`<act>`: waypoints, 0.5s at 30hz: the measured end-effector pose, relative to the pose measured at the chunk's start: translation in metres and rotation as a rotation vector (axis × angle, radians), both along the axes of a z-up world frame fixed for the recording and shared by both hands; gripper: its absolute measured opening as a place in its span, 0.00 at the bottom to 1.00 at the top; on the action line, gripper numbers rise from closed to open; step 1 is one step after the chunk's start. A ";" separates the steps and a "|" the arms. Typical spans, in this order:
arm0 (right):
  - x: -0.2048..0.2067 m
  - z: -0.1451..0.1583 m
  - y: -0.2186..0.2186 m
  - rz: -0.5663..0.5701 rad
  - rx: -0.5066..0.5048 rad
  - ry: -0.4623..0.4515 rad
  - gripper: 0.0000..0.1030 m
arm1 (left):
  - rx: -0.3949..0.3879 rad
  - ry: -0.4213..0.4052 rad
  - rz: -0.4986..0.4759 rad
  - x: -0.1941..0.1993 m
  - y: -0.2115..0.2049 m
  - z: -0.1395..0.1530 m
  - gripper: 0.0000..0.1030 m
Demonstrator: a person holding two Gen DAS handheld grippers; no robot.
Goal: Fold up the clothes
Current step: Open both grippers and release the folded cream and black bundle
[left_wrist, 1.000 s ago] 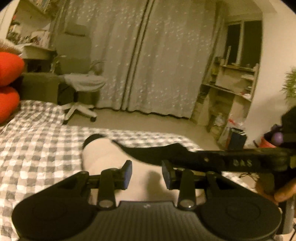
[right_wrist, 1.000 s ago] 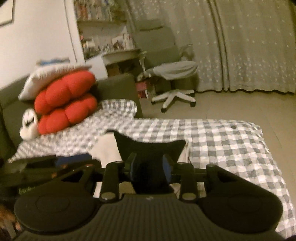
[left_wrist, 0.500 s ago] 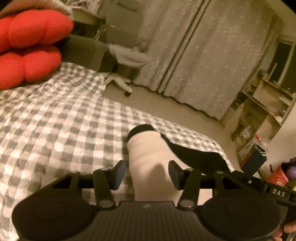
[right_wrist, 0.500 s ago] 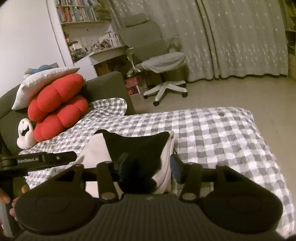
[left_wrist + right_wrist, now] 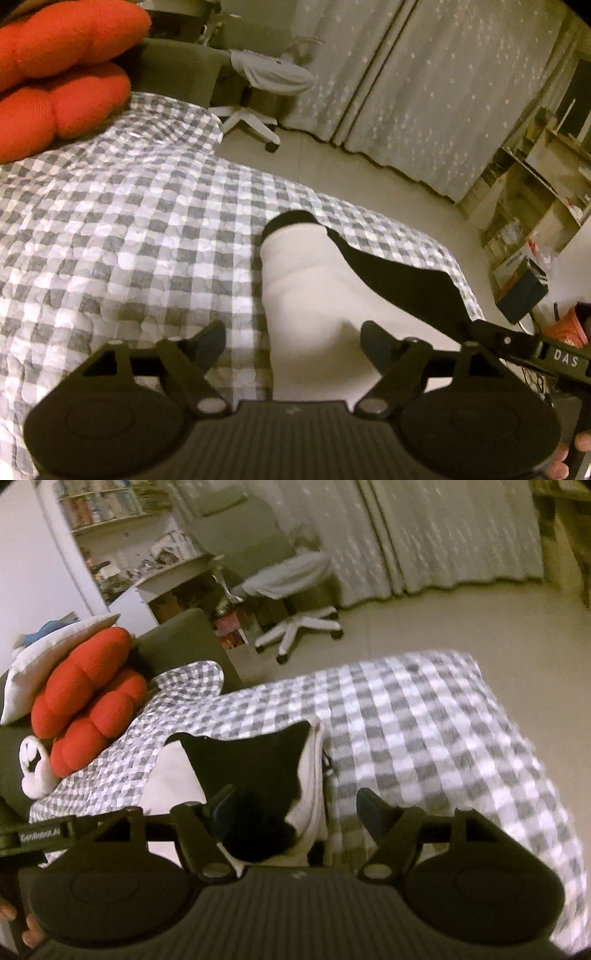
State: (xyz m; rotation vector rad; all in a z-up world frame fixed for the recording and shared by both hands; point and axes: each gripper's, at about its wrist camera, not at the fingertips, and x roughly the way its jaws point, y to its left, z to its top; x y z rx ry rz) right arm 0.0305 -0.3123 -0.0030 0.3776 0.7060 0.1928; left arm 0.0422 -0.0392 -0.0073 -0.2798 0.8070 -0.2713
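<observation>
- Left gripper (image 5: 291,341) — jaws apart and opening; the white part of the garment (image 5: 306,295) lies between them and ahead of them, pads not pressing on it.
- Right gripper (image 5: 295,806) — jaws apart and opening too; the garment's black panel (image 5: 255,771) sits between them, closer to the left-hand jaw. Whether that pad touches the cloth, cannot tell.
- Garment is white with black parts, folded into a narrow stack, lying flat on the bed (image 5: 110,229), which has a grey-and-white checked cover.
- Left wrist view: black cuff at the far end of the white part, black panel spreads right of the jaws toward the bed edge.
- Right wrist view: white fabric runs along both sides of the black panel; bare checked cover right of the jaws.
- Other gripper's bar crosses each view low at the side, fingers of a hand (image 5: 570,452) on its handle.
- Red cushions (image 5: 88,698) well left of and beyond the jaws, white pillow (image 5: 48,657) on top of them.
- Office chair (image 5: 291,602) and curtains (image 5: 424,81) far ahead, off the bed.
</observation>
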 end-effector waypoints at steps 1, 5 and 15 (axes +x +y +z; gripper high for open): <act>0.000 -0.001 -0.002 -0.006 0.016 0.015 0.75 | -0.001 0.010 -0.005 0.000 0.000 0.000 0.84; -0.001 -0.002 -0.009 -0.024 0.078 0.060 0.78 | -0.003 0.043 -0.015 0.003 0.000 -0.002 0.87; -0.010 0.006 -0.007 -0.022 0.039 0.112 0.82 | 0.019 0.096 -0.043 0.001 -0.004 0.002 0.90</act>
